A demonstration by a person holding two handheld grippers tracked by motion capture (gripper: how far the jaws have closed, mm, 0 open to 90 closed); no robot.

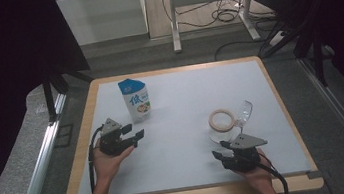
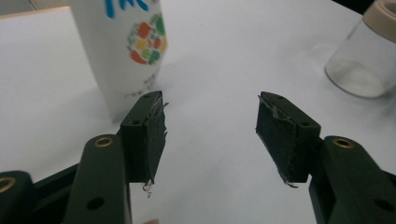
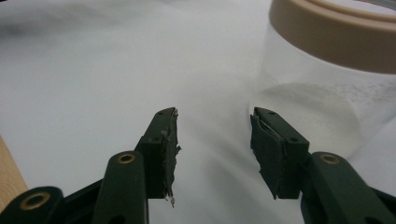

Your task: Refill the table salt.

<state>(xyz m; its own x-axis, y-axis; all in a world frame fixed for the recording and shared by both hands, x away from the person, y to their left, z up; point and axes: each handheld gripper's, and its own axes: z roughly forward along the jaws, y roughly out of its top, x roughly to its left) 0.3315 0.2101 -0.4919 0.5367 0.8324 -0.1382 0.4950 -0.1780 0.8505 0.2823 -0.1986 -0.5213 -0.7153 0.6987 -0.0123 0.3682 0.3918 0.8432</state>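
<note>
Left gripper (image 1: 134, 133): jaws apart, nothing between the pads; held low over the worktop, pointed toward its middle.
Carton (image 1: 135, 99): white with a blue top, upright, near the left gripper on its far side, apart from it.
Right gripper (image 1: 221, 150): jaws apart, nothing between them; close to the worktop's near edge.
Jar (image 1: 223, 124): clear glass with a tan rim, standing just beyond the right gripper, not touched.
Worktop (image 1: 185, 95): white sheet on a wooden-edged board.
</note>
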